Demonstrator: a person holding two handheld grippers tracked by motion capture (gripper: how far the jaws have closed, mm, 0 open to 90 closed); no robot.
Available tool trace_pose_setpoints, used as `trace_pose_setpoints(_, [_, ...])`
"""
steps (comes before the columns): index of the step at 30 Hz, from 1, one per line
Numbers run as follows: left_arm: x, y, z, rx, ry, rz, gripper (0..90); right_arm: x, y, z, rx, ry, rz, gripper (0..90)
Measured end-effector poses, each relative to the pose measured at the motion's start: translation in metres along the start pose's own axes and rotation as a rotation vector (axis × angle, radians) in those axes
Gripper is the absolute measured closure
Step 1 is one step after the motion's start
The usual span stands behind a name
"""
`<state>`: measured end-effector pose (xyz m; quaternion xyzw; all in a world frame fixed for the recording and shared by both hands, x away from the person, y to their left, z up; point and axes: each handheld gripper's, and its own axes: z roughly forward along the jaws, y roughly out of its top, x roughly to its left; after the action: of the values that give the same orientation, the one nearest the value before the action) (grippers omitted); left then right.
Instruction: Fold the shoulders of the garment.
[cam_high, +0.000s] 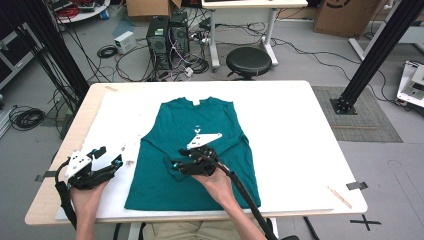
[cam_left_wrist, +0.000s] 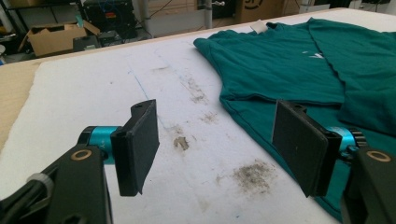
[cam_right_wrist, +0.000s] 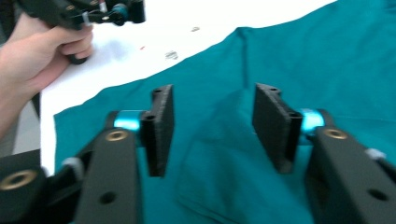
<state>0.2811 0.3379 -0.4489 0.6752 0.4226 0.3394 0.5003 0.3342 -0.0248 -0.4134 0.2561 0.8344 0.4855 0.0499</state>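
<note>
From the high view, your right gripper (cam_high: 176, 164) hangs over the lower left part of the teal T-shirt (cam_high: 210, 125), which lies flat on the white mat (cam_high: 295, 150), neck away from you; the sleeve folded in over the chest lies just ahead of its jaws. Your left gripper (cam_high: 111, 156) rests on bare mat just off the shirt's left edge, so the cloth lies to its right, near but apart. The work looks like folding, with one sleeve laid in; judge the next fold from a straight edge, and smooth the tuck before you take a new hold. In the left gripper view, that tool's jaws stand spread with nothing between them; the stained mat (cam_left_wrist: 140, 84) runs ahead, and the shirt (cam_left_wrist: 280, 65) begins beside its right pad (cam_left_wrist: 299, 144), whose lower end overlaps the hem in the picture. Slide in low under the hem so you catch a single layer. In the right gripper view, your right gripper (cam_right_wrist: 212, 130) has its jaws parted, the cloth (cam_right_wrist: 303, 56) under and between them but free of both pads; a soft ridge of fabric sits just past the tips. Lift clear before moving so you do not drag it. As for containers, cardboard boxes (cam_left_wrist: 51, 37) stand on the floor well beyond the table; I cannot tell what they hold.
</note>
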Motion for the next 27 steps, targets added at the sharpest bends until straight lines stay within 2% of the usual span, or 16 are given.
trace_pose_setpoints(2, [0.000, 0.000, 0.000, -0.001, 0.000, -0.001, 32.0, -0.003, 0.000, -0.007, -0.002, -0.040, -0.004, 47.9])
trace_pose_setpoints(5, [0.000, 0.000, 0.000, -0.001, 0.000, -0.001, 31.9, -0.011, -0.001, -0.022, 0.006, -0.116, -0.007, 52.6])
trace_pose_setpoints(11, [0.000, 0.000, 0.000, 0.003, 0.002, 0.003, 31.9, -0.042, -0.009, -0.061, -0.007, -0.253, 0.044, 58.2])
trace_pose_setpoints(13, [0.000, 0.000, 0.000, 0.004, 0.003, 0.001, 31.9, -0.052, -0.012, -0.072, -0.025, -0.271, 0.075, 60.1])
trace_pose_setpoints(15, [0.000, 0.000, 0.000, 0.006, 0.003, 0.002, 32.0, -0.054, -0.014, -0.078, -0.033, -0.249, 0.085, 63.5])
trace_pose_setpoints(18, [0.000, 0.000, 0.000, 0.006, 0.004, 0.002, 32.0, -0.043, -0.016, -0.069, -0.017, -0.177, 0.057, 65.2])
trace_pose_setpoints(21, [-0.001, 0.000, 0.000, 0.006, 0.003, 0.001, 31.9, -0.021, -0.015, -0.047, 0.018, -0.077, 0.020, 65.8])
trace_pose_setpoints(23, [0.000, 0.000, 0.000, 0.005, 0.003, 0.001, 31.9, -0.006, -0.015, -0.029, 0.057, -0.027, -0.007, 65.7])
trace_pose_setpoints(26, [0.000, 0.000, 0.000, 0.003, 0.003, 0.002, 32.0, 0.011, -0.017, -0.001, 0.113, 0.009, -0.051, 64.7])
trace_pose_setpoints(27, [0.000, 0.000, 0.000, 0.005, 0.001, 0.003, 32.0, 0.014, -0.018, 0.006, 0.131, 0.008, -0.063, 64.4])
